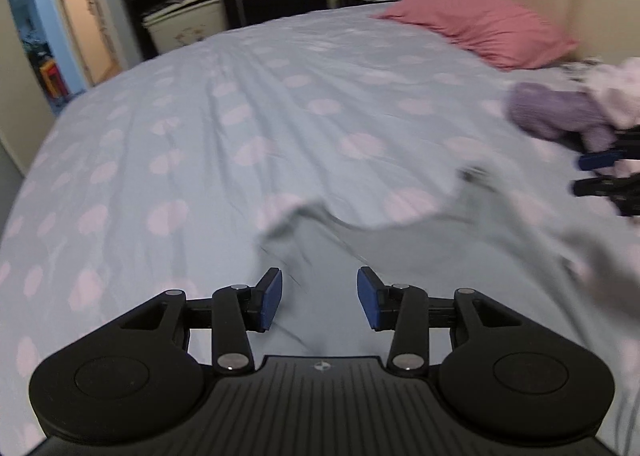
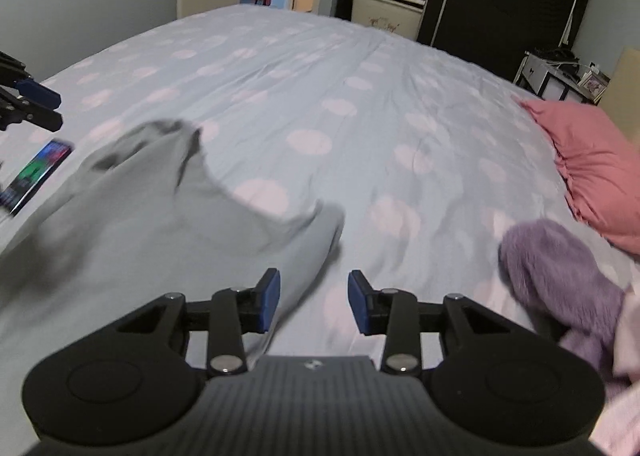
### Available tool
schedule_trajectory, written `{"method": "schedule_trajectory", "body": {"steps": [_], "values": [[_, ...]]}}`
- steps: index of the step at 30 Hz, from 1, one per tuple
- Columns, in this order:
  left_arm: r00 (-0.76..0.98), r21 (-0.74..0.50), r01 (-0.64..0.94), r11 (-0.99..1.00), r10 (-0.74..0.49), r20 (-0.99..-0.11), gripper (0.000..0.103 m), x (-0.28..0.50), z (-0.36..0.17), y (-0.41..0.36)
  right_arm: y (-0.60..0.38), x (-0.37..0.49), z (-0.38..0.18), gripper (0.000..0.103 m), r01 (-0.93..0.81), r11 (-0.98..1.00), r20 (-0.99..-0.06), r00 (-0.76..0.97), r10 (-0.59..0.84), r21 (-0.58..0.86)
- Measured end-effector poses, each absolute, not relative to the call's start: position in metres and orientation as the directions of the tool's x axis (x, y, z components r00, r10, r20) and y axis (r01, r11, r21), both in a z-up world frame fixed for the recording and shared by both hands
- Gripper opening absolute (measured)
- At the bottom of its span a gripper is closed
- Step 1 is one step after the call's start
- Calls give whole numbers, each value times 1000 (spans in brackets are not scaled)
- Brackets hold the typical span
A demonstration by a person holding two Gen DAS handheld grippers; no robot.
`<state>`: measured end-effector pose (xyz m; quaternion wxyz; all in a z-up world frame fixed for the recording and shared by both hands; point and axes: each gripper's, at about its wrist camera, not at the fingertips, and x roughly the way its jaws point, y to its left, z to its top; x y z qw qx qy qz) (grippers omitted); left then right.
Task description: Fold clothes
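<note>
A: Where's the grey garment (image 2: 168,216)?
B: Spread on the bed (image 2: 304,68), just ahead of the right gripper (image 2: 313,302) and to its left; an edge lies under its parted, empty jaws.
A: And the left gripper (image 1: 320,298)?
B: Spread too, pinching nothing, cloth just ahead of it.
</note>
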<state>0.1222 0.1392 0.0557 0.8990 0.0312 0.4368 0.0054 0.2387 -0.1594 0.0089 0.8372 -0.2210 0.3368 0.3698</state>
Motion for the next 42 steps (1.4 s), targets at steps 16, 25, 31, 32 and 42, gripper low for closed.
{"method": "schedule_trajectory", "body": {"steps": [16,25,31,32,42], "values": [[458,-81,237,968,-185,-869,47,-29,23,19,-228,90,-18,42,-722,688,-903,249,349,67],[399,-7,286,958,-126,-908,45,-64,-24,41,-255,15,-88,39,-775,600,-940,22,341,199],[389,-13,244,970,-110,-915,46,-87,-30,63,-260,4,-90,18,-772,596,-935,6,355,221],[377,-23,230,973,-111,-919,46,-92,-34,68,-262,3,-92,15,-763,601,-935,-11,354,237],[370,-27,193,981,-98,-924,46,-123,-37,95,-272,2,-102,16,-689,665,-927,-27,374,288]]}}
